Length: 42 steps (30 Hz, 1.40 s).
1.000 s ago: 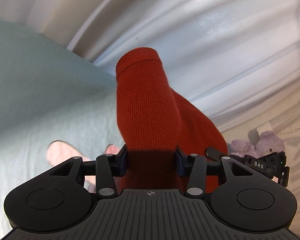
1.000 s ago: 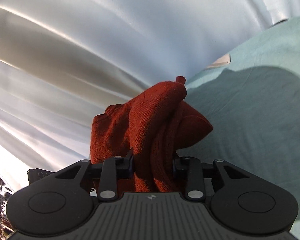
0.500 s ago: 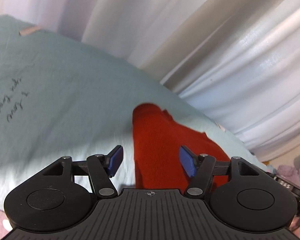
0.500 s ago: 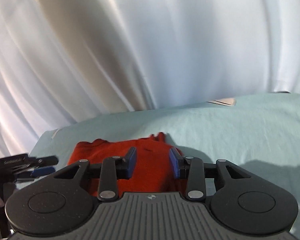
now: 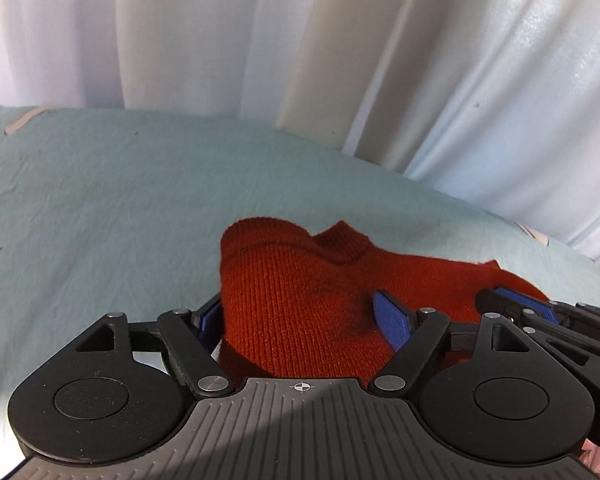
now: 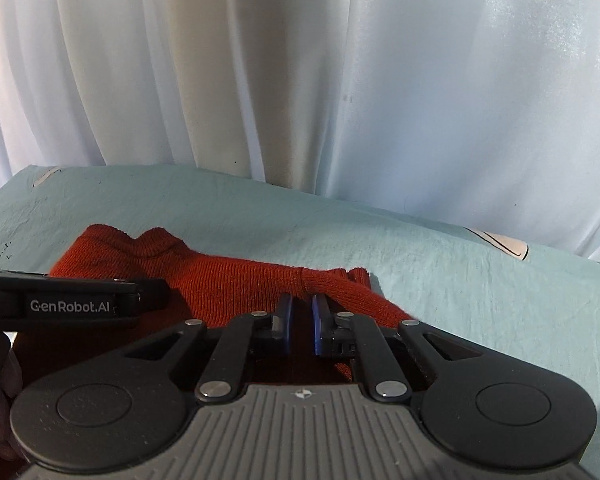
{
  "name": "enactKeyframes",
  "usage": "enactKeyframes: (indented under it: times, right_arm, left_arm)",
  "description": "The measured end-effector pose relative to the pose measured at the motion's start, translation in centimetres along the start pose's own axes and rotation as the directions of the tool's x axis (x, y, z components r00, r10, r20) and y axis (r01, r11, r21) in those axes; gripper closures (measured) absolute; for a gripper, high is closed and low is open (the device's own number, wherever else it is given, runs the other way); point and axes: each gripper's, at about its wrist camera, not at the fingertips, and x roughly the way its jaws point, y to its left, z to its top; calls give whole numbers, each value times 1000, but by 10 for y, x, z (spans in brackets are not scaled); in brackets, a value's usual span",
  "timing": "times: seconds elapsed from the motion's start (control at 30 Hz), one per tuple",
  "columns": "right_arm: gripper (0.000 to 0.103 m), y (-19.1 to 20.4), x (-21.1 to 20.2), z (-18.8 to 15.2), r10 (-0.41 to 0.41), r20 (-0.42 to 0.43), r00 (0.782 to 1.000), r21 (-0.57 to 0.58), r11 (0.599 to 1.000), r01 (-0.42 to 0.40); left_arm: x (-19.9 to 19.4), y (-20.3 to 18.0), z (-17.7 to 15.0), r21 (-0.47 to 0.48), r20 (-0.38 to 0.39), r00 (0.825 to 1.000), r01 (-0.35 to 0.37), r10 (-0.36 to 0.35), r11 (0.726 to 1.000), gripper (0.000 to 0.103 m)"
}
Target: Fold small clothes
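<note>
Red knit garment (image 6: 236, 280) spread on pale green sheet (image 6: 460, 280); right gripper (image 6: 300, 312) nearly closed above it, left gripper (image 6: 72, 304) beside.

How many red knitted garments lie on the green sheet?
1. The red garment lies on the green sheet, in front of the curtain; others may be hidden behind the tools.

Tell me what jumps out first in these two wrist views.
A rust-red knit garment lies crumpled on a pale green sheet, white curtains behind. The left gripper straddles it, jaws opening; the right gripper is pinched nearly shut over its other end.
</note>
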Motion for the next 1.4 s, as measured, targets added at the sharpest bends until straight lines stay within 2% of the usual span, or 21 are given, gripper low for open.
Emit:
enactKeyframes:
  times: [0.17, 0.3, 0.37, 0.47, 0.5, 0.57, 0.6, 0.67, 0.77, 0.8, 0.93, 1.0, 1.03, 1.1, 1.17, 1.2, 1.23, 1.27, 1.3, 1.33, 1.4]
  right_arm:
    - [94, 2, 6, -3, -11, 29, 1000, -1, 1000, 11]
    - [89, 0, -1, -5, -25, 19, 1000, 59, 998, 23]
    - [88, -6, -22, -10, -33, -4, 999, 155, 987, 34]
    - [83, -31, -76, -39, 77, 48, 996, 341, 936, -89]
    - [80, -39, -93, -51, 109, 63, 992, 381, 916, -125]
    - [55, -56, -130, -86, 143, 94, 985, 464, 869, -170]
    - [50, -62, -141, -100, 143, 97, 985, 498, 850, -172]
    - [48, -77, -158, -130, 203, 107, 973, 604, 764, -226]
    - [48, -88, -164, -158, 329, 175, 928, 726, 594, -347]
    - [48, -88, -160, -161, 349, 182, 919, 746, 561, -361]
    - [52, -86, -131, -163, 361, 165, 918, 806, 487, -336]
    - [67, -87, -125, -166, 373, 199, 906, 830, 428, -358]
    - [89, -88, -125, -167, 385, 221, 896, 845, 383, -373]
    - [91, -91, -129, -169, 429, 314, 847, 840, 289, -459]
    - [91, -96, -131, -173, 459, 411, 788, 823, 186, -537]
    - [91, -98, -129, -174, 458, 429, 778, 823, 157, -546]
    - [88, -98, -127, -173, 453, 425, 783, 826, 159, -541]
    - [82, -97, -125, -169, 438, 387, 811, 837, 202, -509]
    - [79, -96, -123, -165, 422, 342, 839, 844, 254, -472]
    - [78, -93, -121, -161, 415, 308, 856, 843, 298, -447]
    - [86, -88, -122, -151, 395, 236, 888, 833, 388, -394]
  left_arm:
    - [0, 1, -2, -5, 14, 1000, -1, 2, 1000, 19]
    - [0, -2, -3, 0, 21, 999, -27, 27, 1000, 15]
    - [-5, 1, -3, -21, 5, 999, -38, 38, 999, 12]
    - [-30, 17, -12, -107, -11, 1000, -3, 2, 994, 13]
    - [-47, 23, -19, -137, -3, 999, 32, -33, 990, 14]
    - [-82, 34, -37, -182, 17, 993, 121, -120, 976, 15]
    - [-101, 40, -49, -206, 16, 986, 167, -168, 964, 15]
    - [-133, 49, -75, -249, 22, 967, 252, -255, 935, 15]
    - [-165, 63, -114, -331, 11, 937, 333, -350, 883, 16]
    - [-169, 68, -127, -373, 6, 920, 366, -392, 853, 16]
    - [-157, 72, -156, -514, -9, 869, 421, -495, 747, 20]
    - [-145, 69, -163, -570, -23, 857, 412, -515, 711, 24]
    - [-138, 67, -166, -592, -15, 856, 409, -517, 695, 25]
    - [-134, 66, -168, -625, 5, 854, 409, -520, 665, 28]
    - [-136, 69, -168, -651, 54, 843, 436, -536, 621, 28]
    - [-138, 71, -165, -649, 81, 851, 440, -519, 620, 28]
    - [-138, 73, -161, -639, 96, 863, 435, -495, 634, 28]
    - [-136, 73, -158, -633, 105, 871, 431, -480, 643, 28]
    - [-132, 74, -157, -637, 103, 868, 433, -486, 638, 28]
    - [-127, 74, -157, -655, 95, 865, 428, -493, 623, 29]
    - [-122, 77, -155, -680, 105, 867, 420, -488, 601, 31]
